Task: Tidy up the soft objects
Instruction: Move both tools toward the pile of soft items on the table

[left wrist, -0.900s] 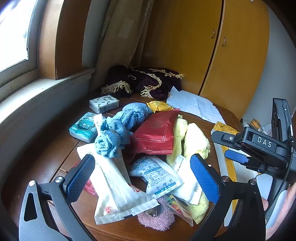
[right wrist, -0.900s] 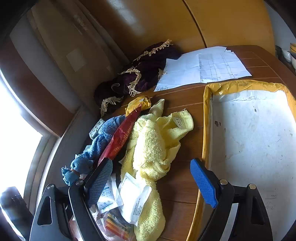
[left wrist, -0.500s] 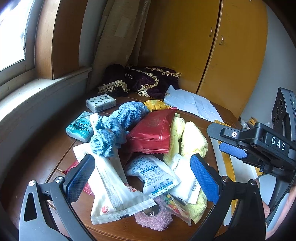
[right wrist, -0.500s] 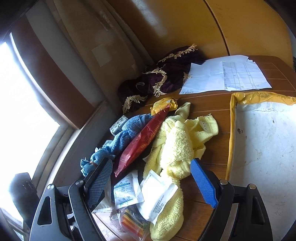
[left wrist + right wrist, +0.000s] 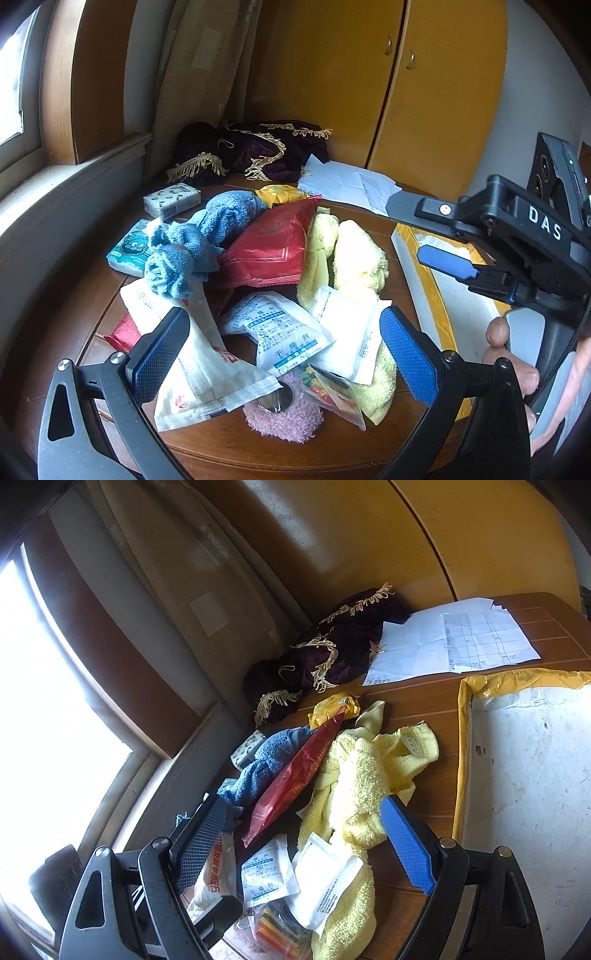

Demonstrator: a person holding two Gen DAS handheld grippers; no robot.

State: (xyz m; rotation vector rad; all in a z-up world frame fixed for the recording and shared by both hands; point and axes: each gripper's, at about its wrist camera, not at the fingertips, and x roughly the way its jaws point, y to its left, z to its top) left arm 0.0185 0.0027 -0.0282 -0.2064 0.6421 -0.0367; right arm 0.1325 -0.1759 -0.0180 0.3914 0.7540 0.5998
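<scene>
Both grippers (image 5: pixel 284 347) (image 5: pixel 306 845) above yellow towel (image 5: pixel 354 786)

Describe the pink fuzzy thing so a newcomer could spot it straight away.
Start at the round wooden table and find the heap of packets and towels. At the heap's near edge, under the tip of the long white packet, lies the pink fuzzy ring, the only pink, shaggy item, with a shiny centre.

White letters "DAS" stand on the black body of the right gripper (image 5: pixel 447 258). The white desiccant sachet (image 5: pixel 284 336) bears blue characters "干燥剂". Red print on the white packet (image 5: pixel 218 877) stays illegible.
</scene>
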